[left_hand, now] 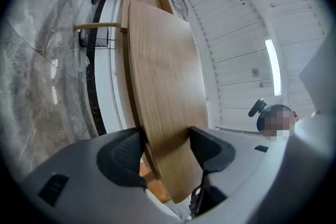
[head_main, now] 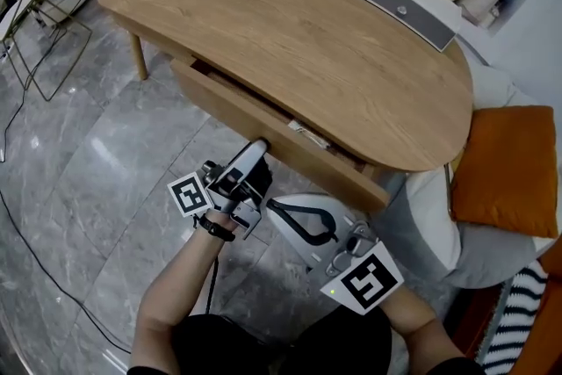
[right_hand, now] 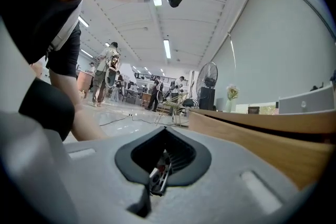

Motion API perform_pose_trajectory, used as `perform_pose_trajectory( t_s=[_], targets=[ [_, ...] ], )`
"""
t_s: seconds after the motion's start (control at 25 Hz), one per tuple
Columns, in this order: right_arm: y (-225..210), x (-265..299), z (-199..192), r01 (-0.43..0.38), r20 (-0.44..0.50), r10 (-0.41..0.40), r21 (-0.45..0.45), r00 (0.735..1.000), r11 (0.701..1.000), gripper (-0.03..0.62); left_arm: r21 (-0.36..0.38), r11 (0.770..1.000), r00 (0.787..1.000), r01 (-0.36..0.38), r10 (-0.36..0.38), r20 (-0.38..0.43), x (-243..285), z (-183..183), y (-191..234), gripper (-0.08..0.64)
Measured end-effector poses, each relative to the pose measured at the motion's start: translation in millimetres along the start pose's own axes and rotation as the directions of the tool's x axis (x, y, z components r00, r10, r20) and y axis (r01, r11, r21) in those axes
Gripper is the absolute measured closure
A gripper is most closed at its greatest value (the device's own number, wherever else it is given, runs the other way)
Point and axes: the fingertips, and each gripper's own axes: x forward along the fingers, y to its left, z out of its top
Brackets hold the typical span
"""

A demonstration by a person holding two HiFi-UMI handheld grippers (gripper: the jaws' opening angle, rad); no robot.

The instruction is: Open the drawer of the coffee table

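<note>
The drawer [head_main: 230, 111] hangs under the near long edge of the coffee table [head_main: 290, 31]. From the head view I see it part-way out: a dark gap runs between its front panel and the edge of the surface, and something pale shows inside toward the right end.

My left gripper [head_main: 255, 155] has its jaws clamped on that front panel, a pad on either side of the wood, about midway along the near edge. My right gripper [head_main: 279, 209] hangs just beside it, clear of the drawer, jaws together on nothing.

I judge the pull to be under way but not finished. The next move calls for a steady draw straight back toward me, square to the panel. The grip has to stay firm so the wood does not slip out or the drawer rack sideways.

A grey speaker [head_main: 404, 3] lies along the far right edge, well apart.
</note>
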Motion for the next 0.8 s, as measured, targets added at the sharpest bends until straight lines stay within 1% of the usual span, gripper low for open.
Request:
perform_pose_trajectory(
  t_s=[0.2,0.28,0.6,0.8],
  targets=[
    [7,11,23,-0.056,0.075,0.053,0.042,0.996,0.998,0.592,-0.002,1.000,1.000,-0.014,0.014,0.013,-9,-2,-8,0.299],
    [11,14,27,-0.070,0.089,0.065,0.046,0.994,0.997,0.592,-0.004,1.000,1.000,-0.022,0.023,0.011,-12,-3,-9,0.298],
    [20,10,24,-0.111,0.083,0.104,0.076,0.991,0.991,0.592,0.008,1.000,1.000,0.003,-0.003,-0.002,-23,-5,-18,0.299],
    [34,12,35,-0.161,0.101,0.150,0.109,0.984,0.981,0.592,0.000,1.000,1.000,0.007,-0.007,0.011,-41,-7,-26,0.305]
  ],
)
